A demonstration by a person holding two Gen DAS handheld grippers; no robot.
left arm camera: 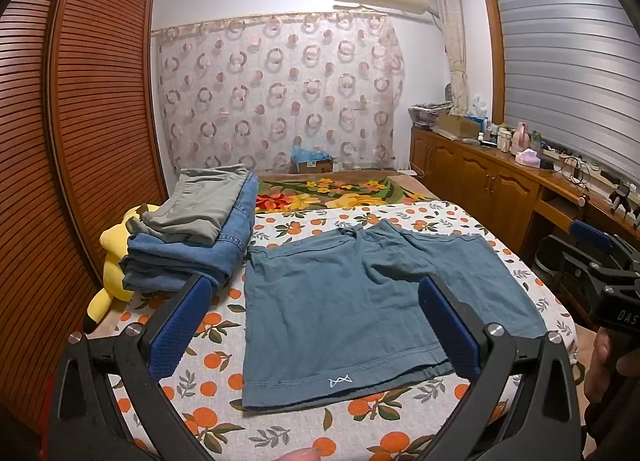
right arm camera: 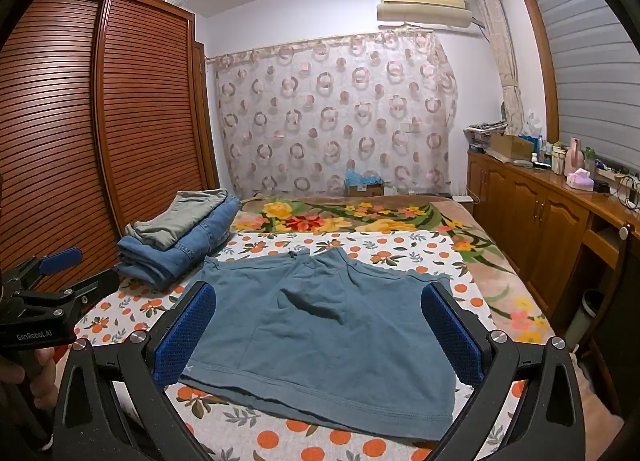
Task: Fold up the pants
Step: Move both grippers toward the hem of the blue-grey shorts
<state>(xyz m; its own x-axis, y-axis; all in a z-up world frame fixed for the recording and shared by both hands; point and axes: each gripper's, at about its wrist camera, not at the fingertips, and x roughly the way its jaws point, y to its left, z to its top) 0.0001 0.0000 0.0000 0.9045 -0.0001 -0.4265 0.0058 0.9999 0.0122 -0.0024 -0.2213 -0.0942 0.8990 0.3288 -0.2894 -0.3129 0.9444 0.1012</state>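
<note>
A stack of folded denim and grey trousers (left arm camera: 192, 237) sits left; beside it, teal soft cotton shorts (left arm camera: 360, 301) lie flat on the orange-print bedsheet (left arm camera: 224, 413). Left gripper (left arm camera: 316, 325) and right gripper (right arm camera: 316, 331) hover wide open, empty. Light, limp fabric: pinch hem corners

Blue shorts (right arm camera: 320, 337) flat mid-frame on bed (right arm camera: 400, 249); right gripper (right arm camera: 320, 337) wide open above them; folded stack (right arm camera: 180, 237) left.

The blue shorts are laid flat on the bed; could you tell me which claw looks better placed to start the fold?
Right, probably, by a small margin. The right claw is open and frames the blue shorts squarely, while the left claw sits towards their left side.
</note>
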